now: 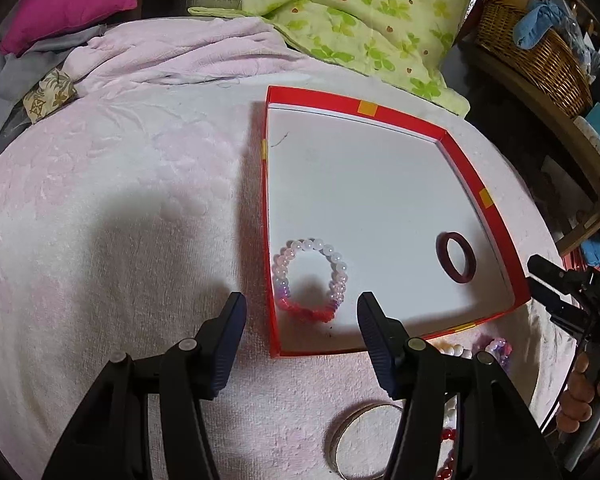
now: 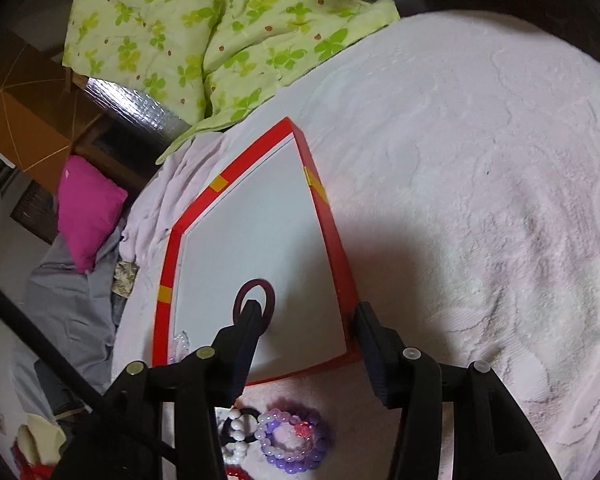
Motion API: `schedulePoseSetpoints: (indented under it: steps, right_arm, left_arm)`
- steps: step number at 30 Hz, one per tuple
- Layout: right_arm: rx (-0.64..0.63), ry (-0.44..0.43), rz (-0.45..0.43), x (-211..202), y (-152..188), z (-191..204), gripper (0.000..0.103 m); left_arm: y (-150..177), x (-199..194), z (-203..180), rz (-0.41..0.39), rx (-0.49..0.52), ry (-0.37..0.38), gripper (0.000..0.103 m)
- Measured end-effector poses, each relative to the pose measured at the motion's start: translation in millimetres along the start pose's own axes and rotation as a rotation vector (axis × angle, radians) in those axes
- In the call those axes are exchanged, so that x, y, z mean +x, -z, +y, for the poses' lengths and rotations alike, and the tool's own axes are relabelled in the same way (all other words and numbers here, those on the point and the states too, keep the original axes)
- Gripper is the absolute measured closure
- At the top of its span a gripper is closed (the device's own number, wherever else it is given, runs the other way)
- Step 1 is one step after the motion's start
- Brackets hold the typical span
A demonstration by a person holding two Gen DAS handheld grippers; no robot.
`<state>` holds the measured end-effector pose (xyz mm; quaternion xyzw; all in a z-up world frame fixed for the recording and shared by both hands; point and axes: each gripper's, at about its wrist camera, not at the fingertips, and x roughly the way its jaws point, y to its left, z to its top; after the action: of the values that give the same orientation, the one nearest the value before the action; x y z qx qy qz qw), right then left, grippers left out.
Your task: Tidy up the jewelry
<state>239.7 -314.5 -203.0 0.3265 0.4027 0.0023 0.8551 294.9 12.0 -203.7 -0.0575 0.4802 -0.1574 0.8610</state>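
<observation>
Red-rimmed tray (image 1: 496, 216) on pink towel, holding beaded bracelet (image 1: 310, 280) lower centre and maroon ring (image 1: 456, 257) at right. Left gripper (image 1: 302, 326) and right gripper (image 2: 306, 330) both spread, empty. Next: purple bracelet (image 2: 296, 440), bottom of frame; best pinched across one bead strand, lifted clear of rim.

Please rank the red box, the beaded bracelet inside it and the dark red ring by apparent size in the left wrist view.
1. red box
2. beaded bracelet
3. dark red ring

The bracelet lies nearer the camera, so its lead over the ring is unsure.
</observation>
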Motion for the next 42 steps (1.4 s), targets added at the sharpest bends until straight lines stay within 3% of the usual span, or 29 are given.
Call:
schedulePoseSetpoints:
  steps: [5, 11, 17, 22, 28, 30, 32, 38, 42]
  right_arm:
    - [-0.038, 0.020, -0.017, -11.0, -0.3, -0.1, 0.051]
    - [-0.113, 0.029, 0.040, -32.0, 21.4, 4.3, 0.051]
    - [-0.187, 0.004, 0.095, -39.1, 49.9, 11.9, 0.053]
    - [-0.222, 0.026, 0.128, -23.3, 57.9, 18.9, 0.054]
    - [-0.273, 0.067, 0.188, 8.3, 62.1, 26.7, 0.063]
    - [-0.332, 0.103, 0.185, 12.3, 65.1, 33.0, 0.086]
    - [-0.359, 0.130, 0.172, 12.2, 66.2, 34.4, 0.090]
    - [-0.296, 0.078, 0.103, -9.2, 52.9, 23.3, 0.091]
    - [-0.244, 0.067, 0.103, -15.5, 46.8, 11.5, 0.091]
  left_arm:
    - [1.4, -4.6, -2.0, -0.010, 0.025, -0.001, 0.044]
    - [14.1, -32.9, -7.2, -0.080, 0.071, -0.032, 0.044]
    - [46.4, -55.7, -36.0, -0.092, 0.239, 0.033, 0.044]
    - [58.7, -52.7, -52.5, -0.054, 0.330, 0.087, 0.044]
    - [62.8, -49.0, -61.2, -0.015, 0.376, 0.130, 0.044]
    - [63.8, -49.8, -64.9, -0.011, 0.394, 0.156, 0.044]
    - [66.2, -51.3, -69.2, -0.008, 0.409, 0.181, 0.044]
    - [74.5, -45.0, -91.1, 0.010, 0.470, 0.209, 0.044]
    - [76.6, -35.5, -105.0, 0.033, 0.480, 0.235, 0.044]
